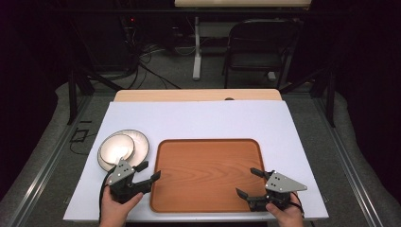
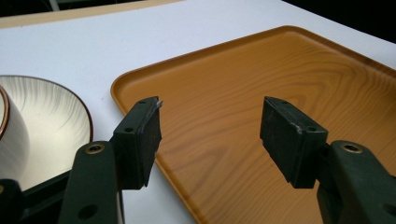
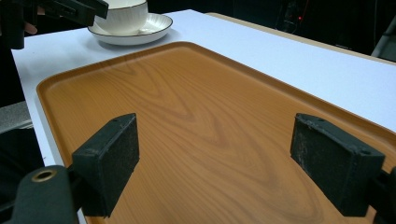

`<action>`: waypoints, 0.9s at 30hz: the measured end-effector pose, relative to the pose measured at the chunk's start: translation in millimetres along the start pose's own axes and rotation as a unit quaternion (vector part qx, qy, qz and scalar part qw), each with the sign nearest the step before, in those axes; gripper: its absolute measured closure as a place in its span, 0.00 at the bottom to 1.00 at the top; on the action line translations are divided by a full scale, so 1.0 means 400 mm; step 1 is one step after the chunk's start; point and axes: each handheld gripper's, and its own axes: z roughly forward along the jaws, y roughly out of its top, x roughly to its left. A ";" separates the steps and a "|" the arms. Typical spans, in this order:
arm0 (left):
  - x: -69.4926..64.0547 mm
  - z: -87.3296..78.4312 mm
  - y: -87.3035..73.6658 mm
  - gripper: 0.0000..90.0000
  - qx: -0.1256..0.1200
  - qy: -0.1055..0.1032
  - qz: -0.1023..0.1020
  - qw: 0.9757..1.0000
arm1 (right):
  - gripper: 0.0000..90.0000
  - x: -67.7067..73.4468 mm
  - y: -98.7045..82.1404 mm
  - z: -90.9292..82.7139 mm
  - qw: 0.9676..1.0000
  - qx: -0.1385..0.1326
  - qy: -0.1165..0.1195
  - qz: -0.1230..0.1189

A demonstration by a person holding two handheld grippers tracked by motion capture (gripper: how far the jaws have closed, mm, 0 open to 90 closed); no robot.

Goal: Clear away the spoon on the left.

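A wood-grain tray [image 1: 208, 175] lies on the white table, with nothing on it. Left of it a white cup [image 1: 116, 147] sits on a dark-rimmed saucer [image 1: 140, 142]. My left gripper [image 1: 149, 171] hovers at the tray's near left corner, just in front of the saucer, open with nothing between its pads [image 2: 148, 135]. My right gripper [image 1: 248, 183] hangs over the tray's near right part, also open and holding nothing. In the right gripper view the tray [image 3: 196, 121] stretches ahead and the cup [image 3: 125, 16] with its saucer [image 3: 154, 28] stands at the far left.
The white sheet [image 1: 203, 118] covers a wooden table [image 1: 198, 95]. Beyond the table stand a dark folding chair [image 1: 257, 47] and a white desk leg [image 1: 196, 47], with cables on the floor. Dark frame legs stand at both sides.
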 end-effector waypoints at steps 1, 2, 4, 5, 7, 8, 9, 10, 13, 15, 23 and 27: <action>0.000 0.000 0.000 0.43 0.000 0.000 0.000 1.000 | 0.17 0.000 0.000 0.000 1.000 0.000 0.000 0.000; 0.001 0.000 -0.001 0.43 0.003 0.003 -0.003 1.000 | 0.17 0.000 0.000 0.000 1.000 0.000 0.000 0.001; 0.004 -0.002 -0.002 0.44 0.005 0.006 -0.004 1.000 | 0.17 0.000 0.002 0.000 1.000 0.000 0.000 0.000; 0.004 -0.002 -0.002 0.44 0.005 0.006 -0.004 1.000 | 0.17 0.000 0.002 0.000 1.000 0.000 0.000 0.000; 0.007 -0.002 -0.002 0.44 0.005 0.007 -0.011 1.000 | 0.17 0.001 0.000 0.003 1.000 0.001 0.001 -0.001; 0.008 -0.002 -0.002 0.45 0.004 0.009 -0.012 1.000 | 0.17 0.001 -0.001 0.002 1.000 0.003 0.002 -0.002; 0.009 -0.002 -0.001 0.46 0.005 0.011 -0.013 1.000 | 0.17 0.002 -0.001 0.000 1.000 0.004 0.001 -0.002; 0.010 -0.003 0.000 0.46 0.006 0.011 -0.015 1.000 | 0.17 0.003 -0.001 -0.001 1.000 0.002 0.001 -0.002; 0.015 -0.005 0.001 0.48 0.008 0.014 -0.021 1.000 | 0.17 0.001 -0.001 -0.006 1.000 -0.002 -0.002 -0.001; 0.017 -0.007 0.002 0.51 0.011 0.017 -0.024 1.000 | 0.17 0.000 -0.002 -0.006 1.000 -0.002 -0.003 0.000; 0.024 -0.022 0.006 0.64 0.013 0.026 -0.037 0.999 | 0.17 0.001 -0.001 -0.006 1.000 0.000 -0.003 -0.001; 0.035 -0.033 0.009 0.74 0.015 0.043 -0.044 0.998 | 0.17 0.000 0.000 -0.008 1.000 0.000 -0.004 -0.003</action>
